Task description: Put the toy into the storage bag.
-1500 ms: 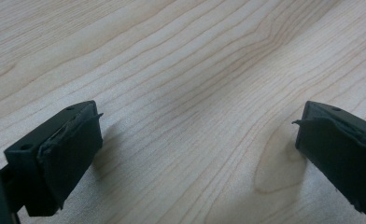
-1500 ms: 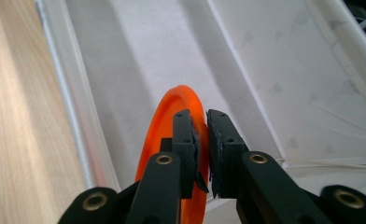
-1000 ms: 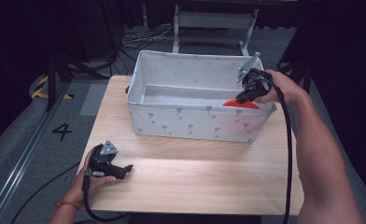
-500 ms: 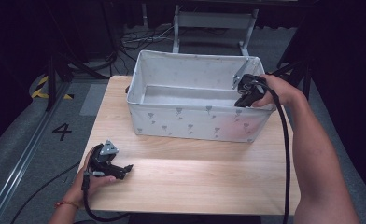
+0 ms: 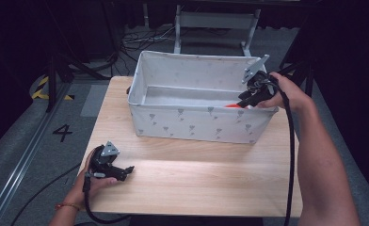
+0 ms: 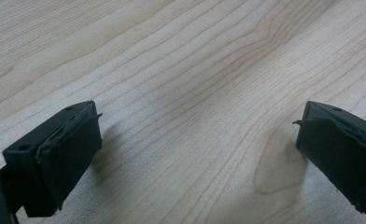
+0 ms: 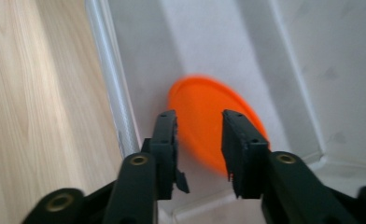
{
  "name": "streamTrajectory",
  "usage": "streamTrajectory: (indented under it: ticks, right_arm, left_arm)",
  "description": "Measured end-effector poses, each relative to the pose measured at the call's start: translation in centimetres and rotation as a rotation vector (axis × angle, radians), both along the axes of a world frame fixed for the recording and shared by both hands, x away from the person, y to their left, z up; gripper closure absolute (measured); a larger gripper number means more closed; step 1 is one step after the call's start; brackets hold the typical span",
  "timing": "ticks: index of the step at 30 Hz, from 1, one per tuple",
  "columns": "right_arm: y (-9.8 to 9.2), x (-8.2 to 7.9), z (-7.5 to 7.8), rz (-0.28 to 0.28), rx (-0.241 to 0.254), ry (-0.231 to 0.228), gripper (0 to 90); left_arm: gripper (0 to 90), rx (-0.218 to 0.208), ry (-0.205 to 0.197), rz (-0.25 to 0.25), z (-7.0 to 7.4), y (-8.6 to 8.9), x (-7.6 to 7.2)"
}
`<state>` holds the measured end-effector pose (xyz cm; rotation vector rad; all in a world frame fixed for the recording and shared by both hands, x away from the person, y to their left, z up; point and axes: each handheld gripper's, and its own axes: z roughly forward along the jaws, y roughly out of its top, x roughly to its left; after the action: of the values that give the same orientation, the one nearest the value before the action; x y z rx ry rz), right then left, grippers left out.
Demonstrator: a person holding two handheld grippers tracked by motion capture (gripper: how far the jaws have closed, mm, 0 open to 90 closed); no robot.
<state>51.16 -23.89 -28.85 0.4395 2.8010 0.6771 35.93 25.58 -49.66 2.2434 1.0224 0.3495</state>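
With my right gripper (image 7: 197, 140) parted over the bin (image 5: 192, 123), the orange disc (image 7: 204, 116) lies loose inside, approx. 3 o'clock corner; blurred, maybe sliding. Risk: jaws snag bin wall. Left gripper (image 6: 190, 154) spread wide, empty, at 7 o'clock on table (image 5: 211, 179).

A pale wooden table (image 5: 196, 174) with clear grain stands on a grey floor (image 5: 13, 136). On the floor to the left of the table a black number 4 (image 5: 62, 133) is marked, beside a metal rail (image 5: 20, 172) that runs near to far. Farther off on the left lies yellow and black tape (image 5: 42, 87). Beyond the table's far edge, loose cables (image 5: 140, 40) lie near a grey metal stand (image 5: 215, 21).
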Motion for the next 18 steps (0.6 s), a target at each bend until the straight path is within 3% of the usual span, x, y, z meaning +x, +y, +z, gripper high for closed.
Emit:
streamTrajectory:
  ticks: [2,6,8,9,10,12,18]
  right_arm:
    - [-0.7,-0.6,0.3,-0.046,0.084,-0.046,55.6]
    - [-1.9,-2.4,0.7,-0.126,0.206,-0.134,44.2]
    - [-2.3,-2.8,0.9,-0.148,0.222,-0.15,43.1]
    - [-2.5,-3.2,0.9,-0.163,0.233,-0.16,38.2]
    - [-3.2,-4.5,1.2,-0.186,0.266,-0.195,35.4]
    - [-3.9,-5.4,1.4,-0.201,0.298,-0.21,32.8]
    - [-5.2,-7.8,1.6,-0.25,0.328,-0.264,28.9]
  left_arm:
    - [0.5,0.0,0.0,0.0,0.0,0.0,0.0]
    - [0.5,-0.001,0.001,0.0,0.0,0.0,0.0]
    - [0.5,0.0,0.002,0.001,0.0,0.0,0.0]
    - [0.5,-0.001,0.002,0.001,0.0,0.0,0.0]
    - [0.5,0.0,0.002,0.001,0.0,0.0,0.0]
    - [0.5,0.0,0.0,0.0,0.0,0.0,0.0]
    - [0.5,0.0,0.001,0.0,0.0,0.0,0.0]
